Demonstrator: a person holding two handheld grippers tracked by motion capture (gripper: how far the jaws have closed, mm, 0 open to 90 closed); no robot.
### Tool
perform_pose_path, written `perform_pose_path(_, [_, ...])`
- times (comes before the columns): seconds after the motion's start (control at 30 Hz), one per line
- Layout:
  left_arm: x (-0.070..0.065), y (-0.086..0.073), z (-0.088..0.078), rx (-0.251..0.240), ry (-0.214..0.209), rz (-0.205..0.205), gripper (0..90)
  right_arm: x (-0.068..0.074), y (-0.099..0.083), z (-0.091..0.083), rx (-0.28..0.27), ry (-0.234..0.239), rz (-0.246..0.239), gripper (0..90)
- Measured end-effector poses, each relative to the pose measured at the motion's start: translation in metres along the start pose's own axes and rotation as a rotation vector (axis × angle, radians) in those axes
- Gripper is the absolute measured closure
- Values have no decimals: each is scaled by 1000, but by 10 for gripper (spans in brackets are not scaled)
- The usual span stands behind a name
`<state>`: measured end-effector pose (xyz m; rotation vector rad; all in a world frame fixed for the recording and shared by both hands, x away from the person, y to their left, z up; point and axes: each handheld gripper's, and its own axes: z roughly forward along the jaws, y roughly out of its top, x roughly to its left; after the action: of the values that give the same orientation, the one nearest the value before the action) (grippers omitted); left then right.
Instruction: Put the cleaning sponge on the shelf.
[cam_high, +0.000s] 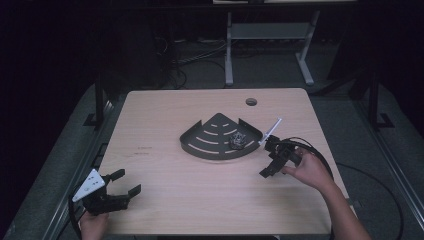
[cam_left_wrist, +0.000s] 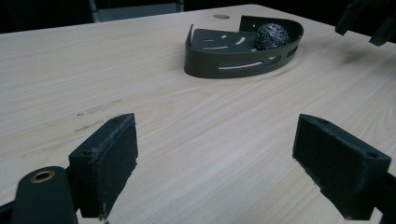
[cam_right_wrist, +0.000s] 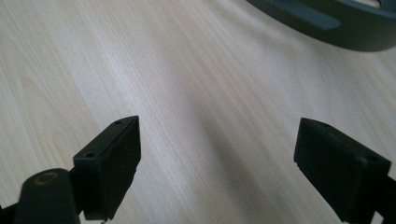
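Wooden table (cam_high: 165, 165), scourer (cam_high: 238, 140) in tray (cam_high: 200, 145), left of right tool (cam_high: 270, 157).

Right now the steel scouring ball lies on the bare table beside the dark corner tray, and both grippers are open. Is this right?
Not quite: the steel scouring ball lies inside the dark corner tray, as the left gripper view shows. Both grippers are open.

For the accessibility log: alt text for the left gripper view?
A dark metal quarter-round slotted tray sits on the pale wooden table, holding a grey steel-wool scouring ball near its far wall. The left gripper has its black padded fingers wide apart and empty.
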<state>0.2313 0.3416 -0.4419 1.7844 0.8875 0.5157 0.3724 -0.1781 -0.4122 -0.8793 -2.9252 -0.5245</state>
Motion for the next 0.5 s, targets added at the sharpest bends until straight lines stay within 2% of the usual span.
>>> perform_pose_path(0.5, [0, 0, 0, 3, 0, 1, 133, -1, -22, 3, -1, -5, 24, 146])
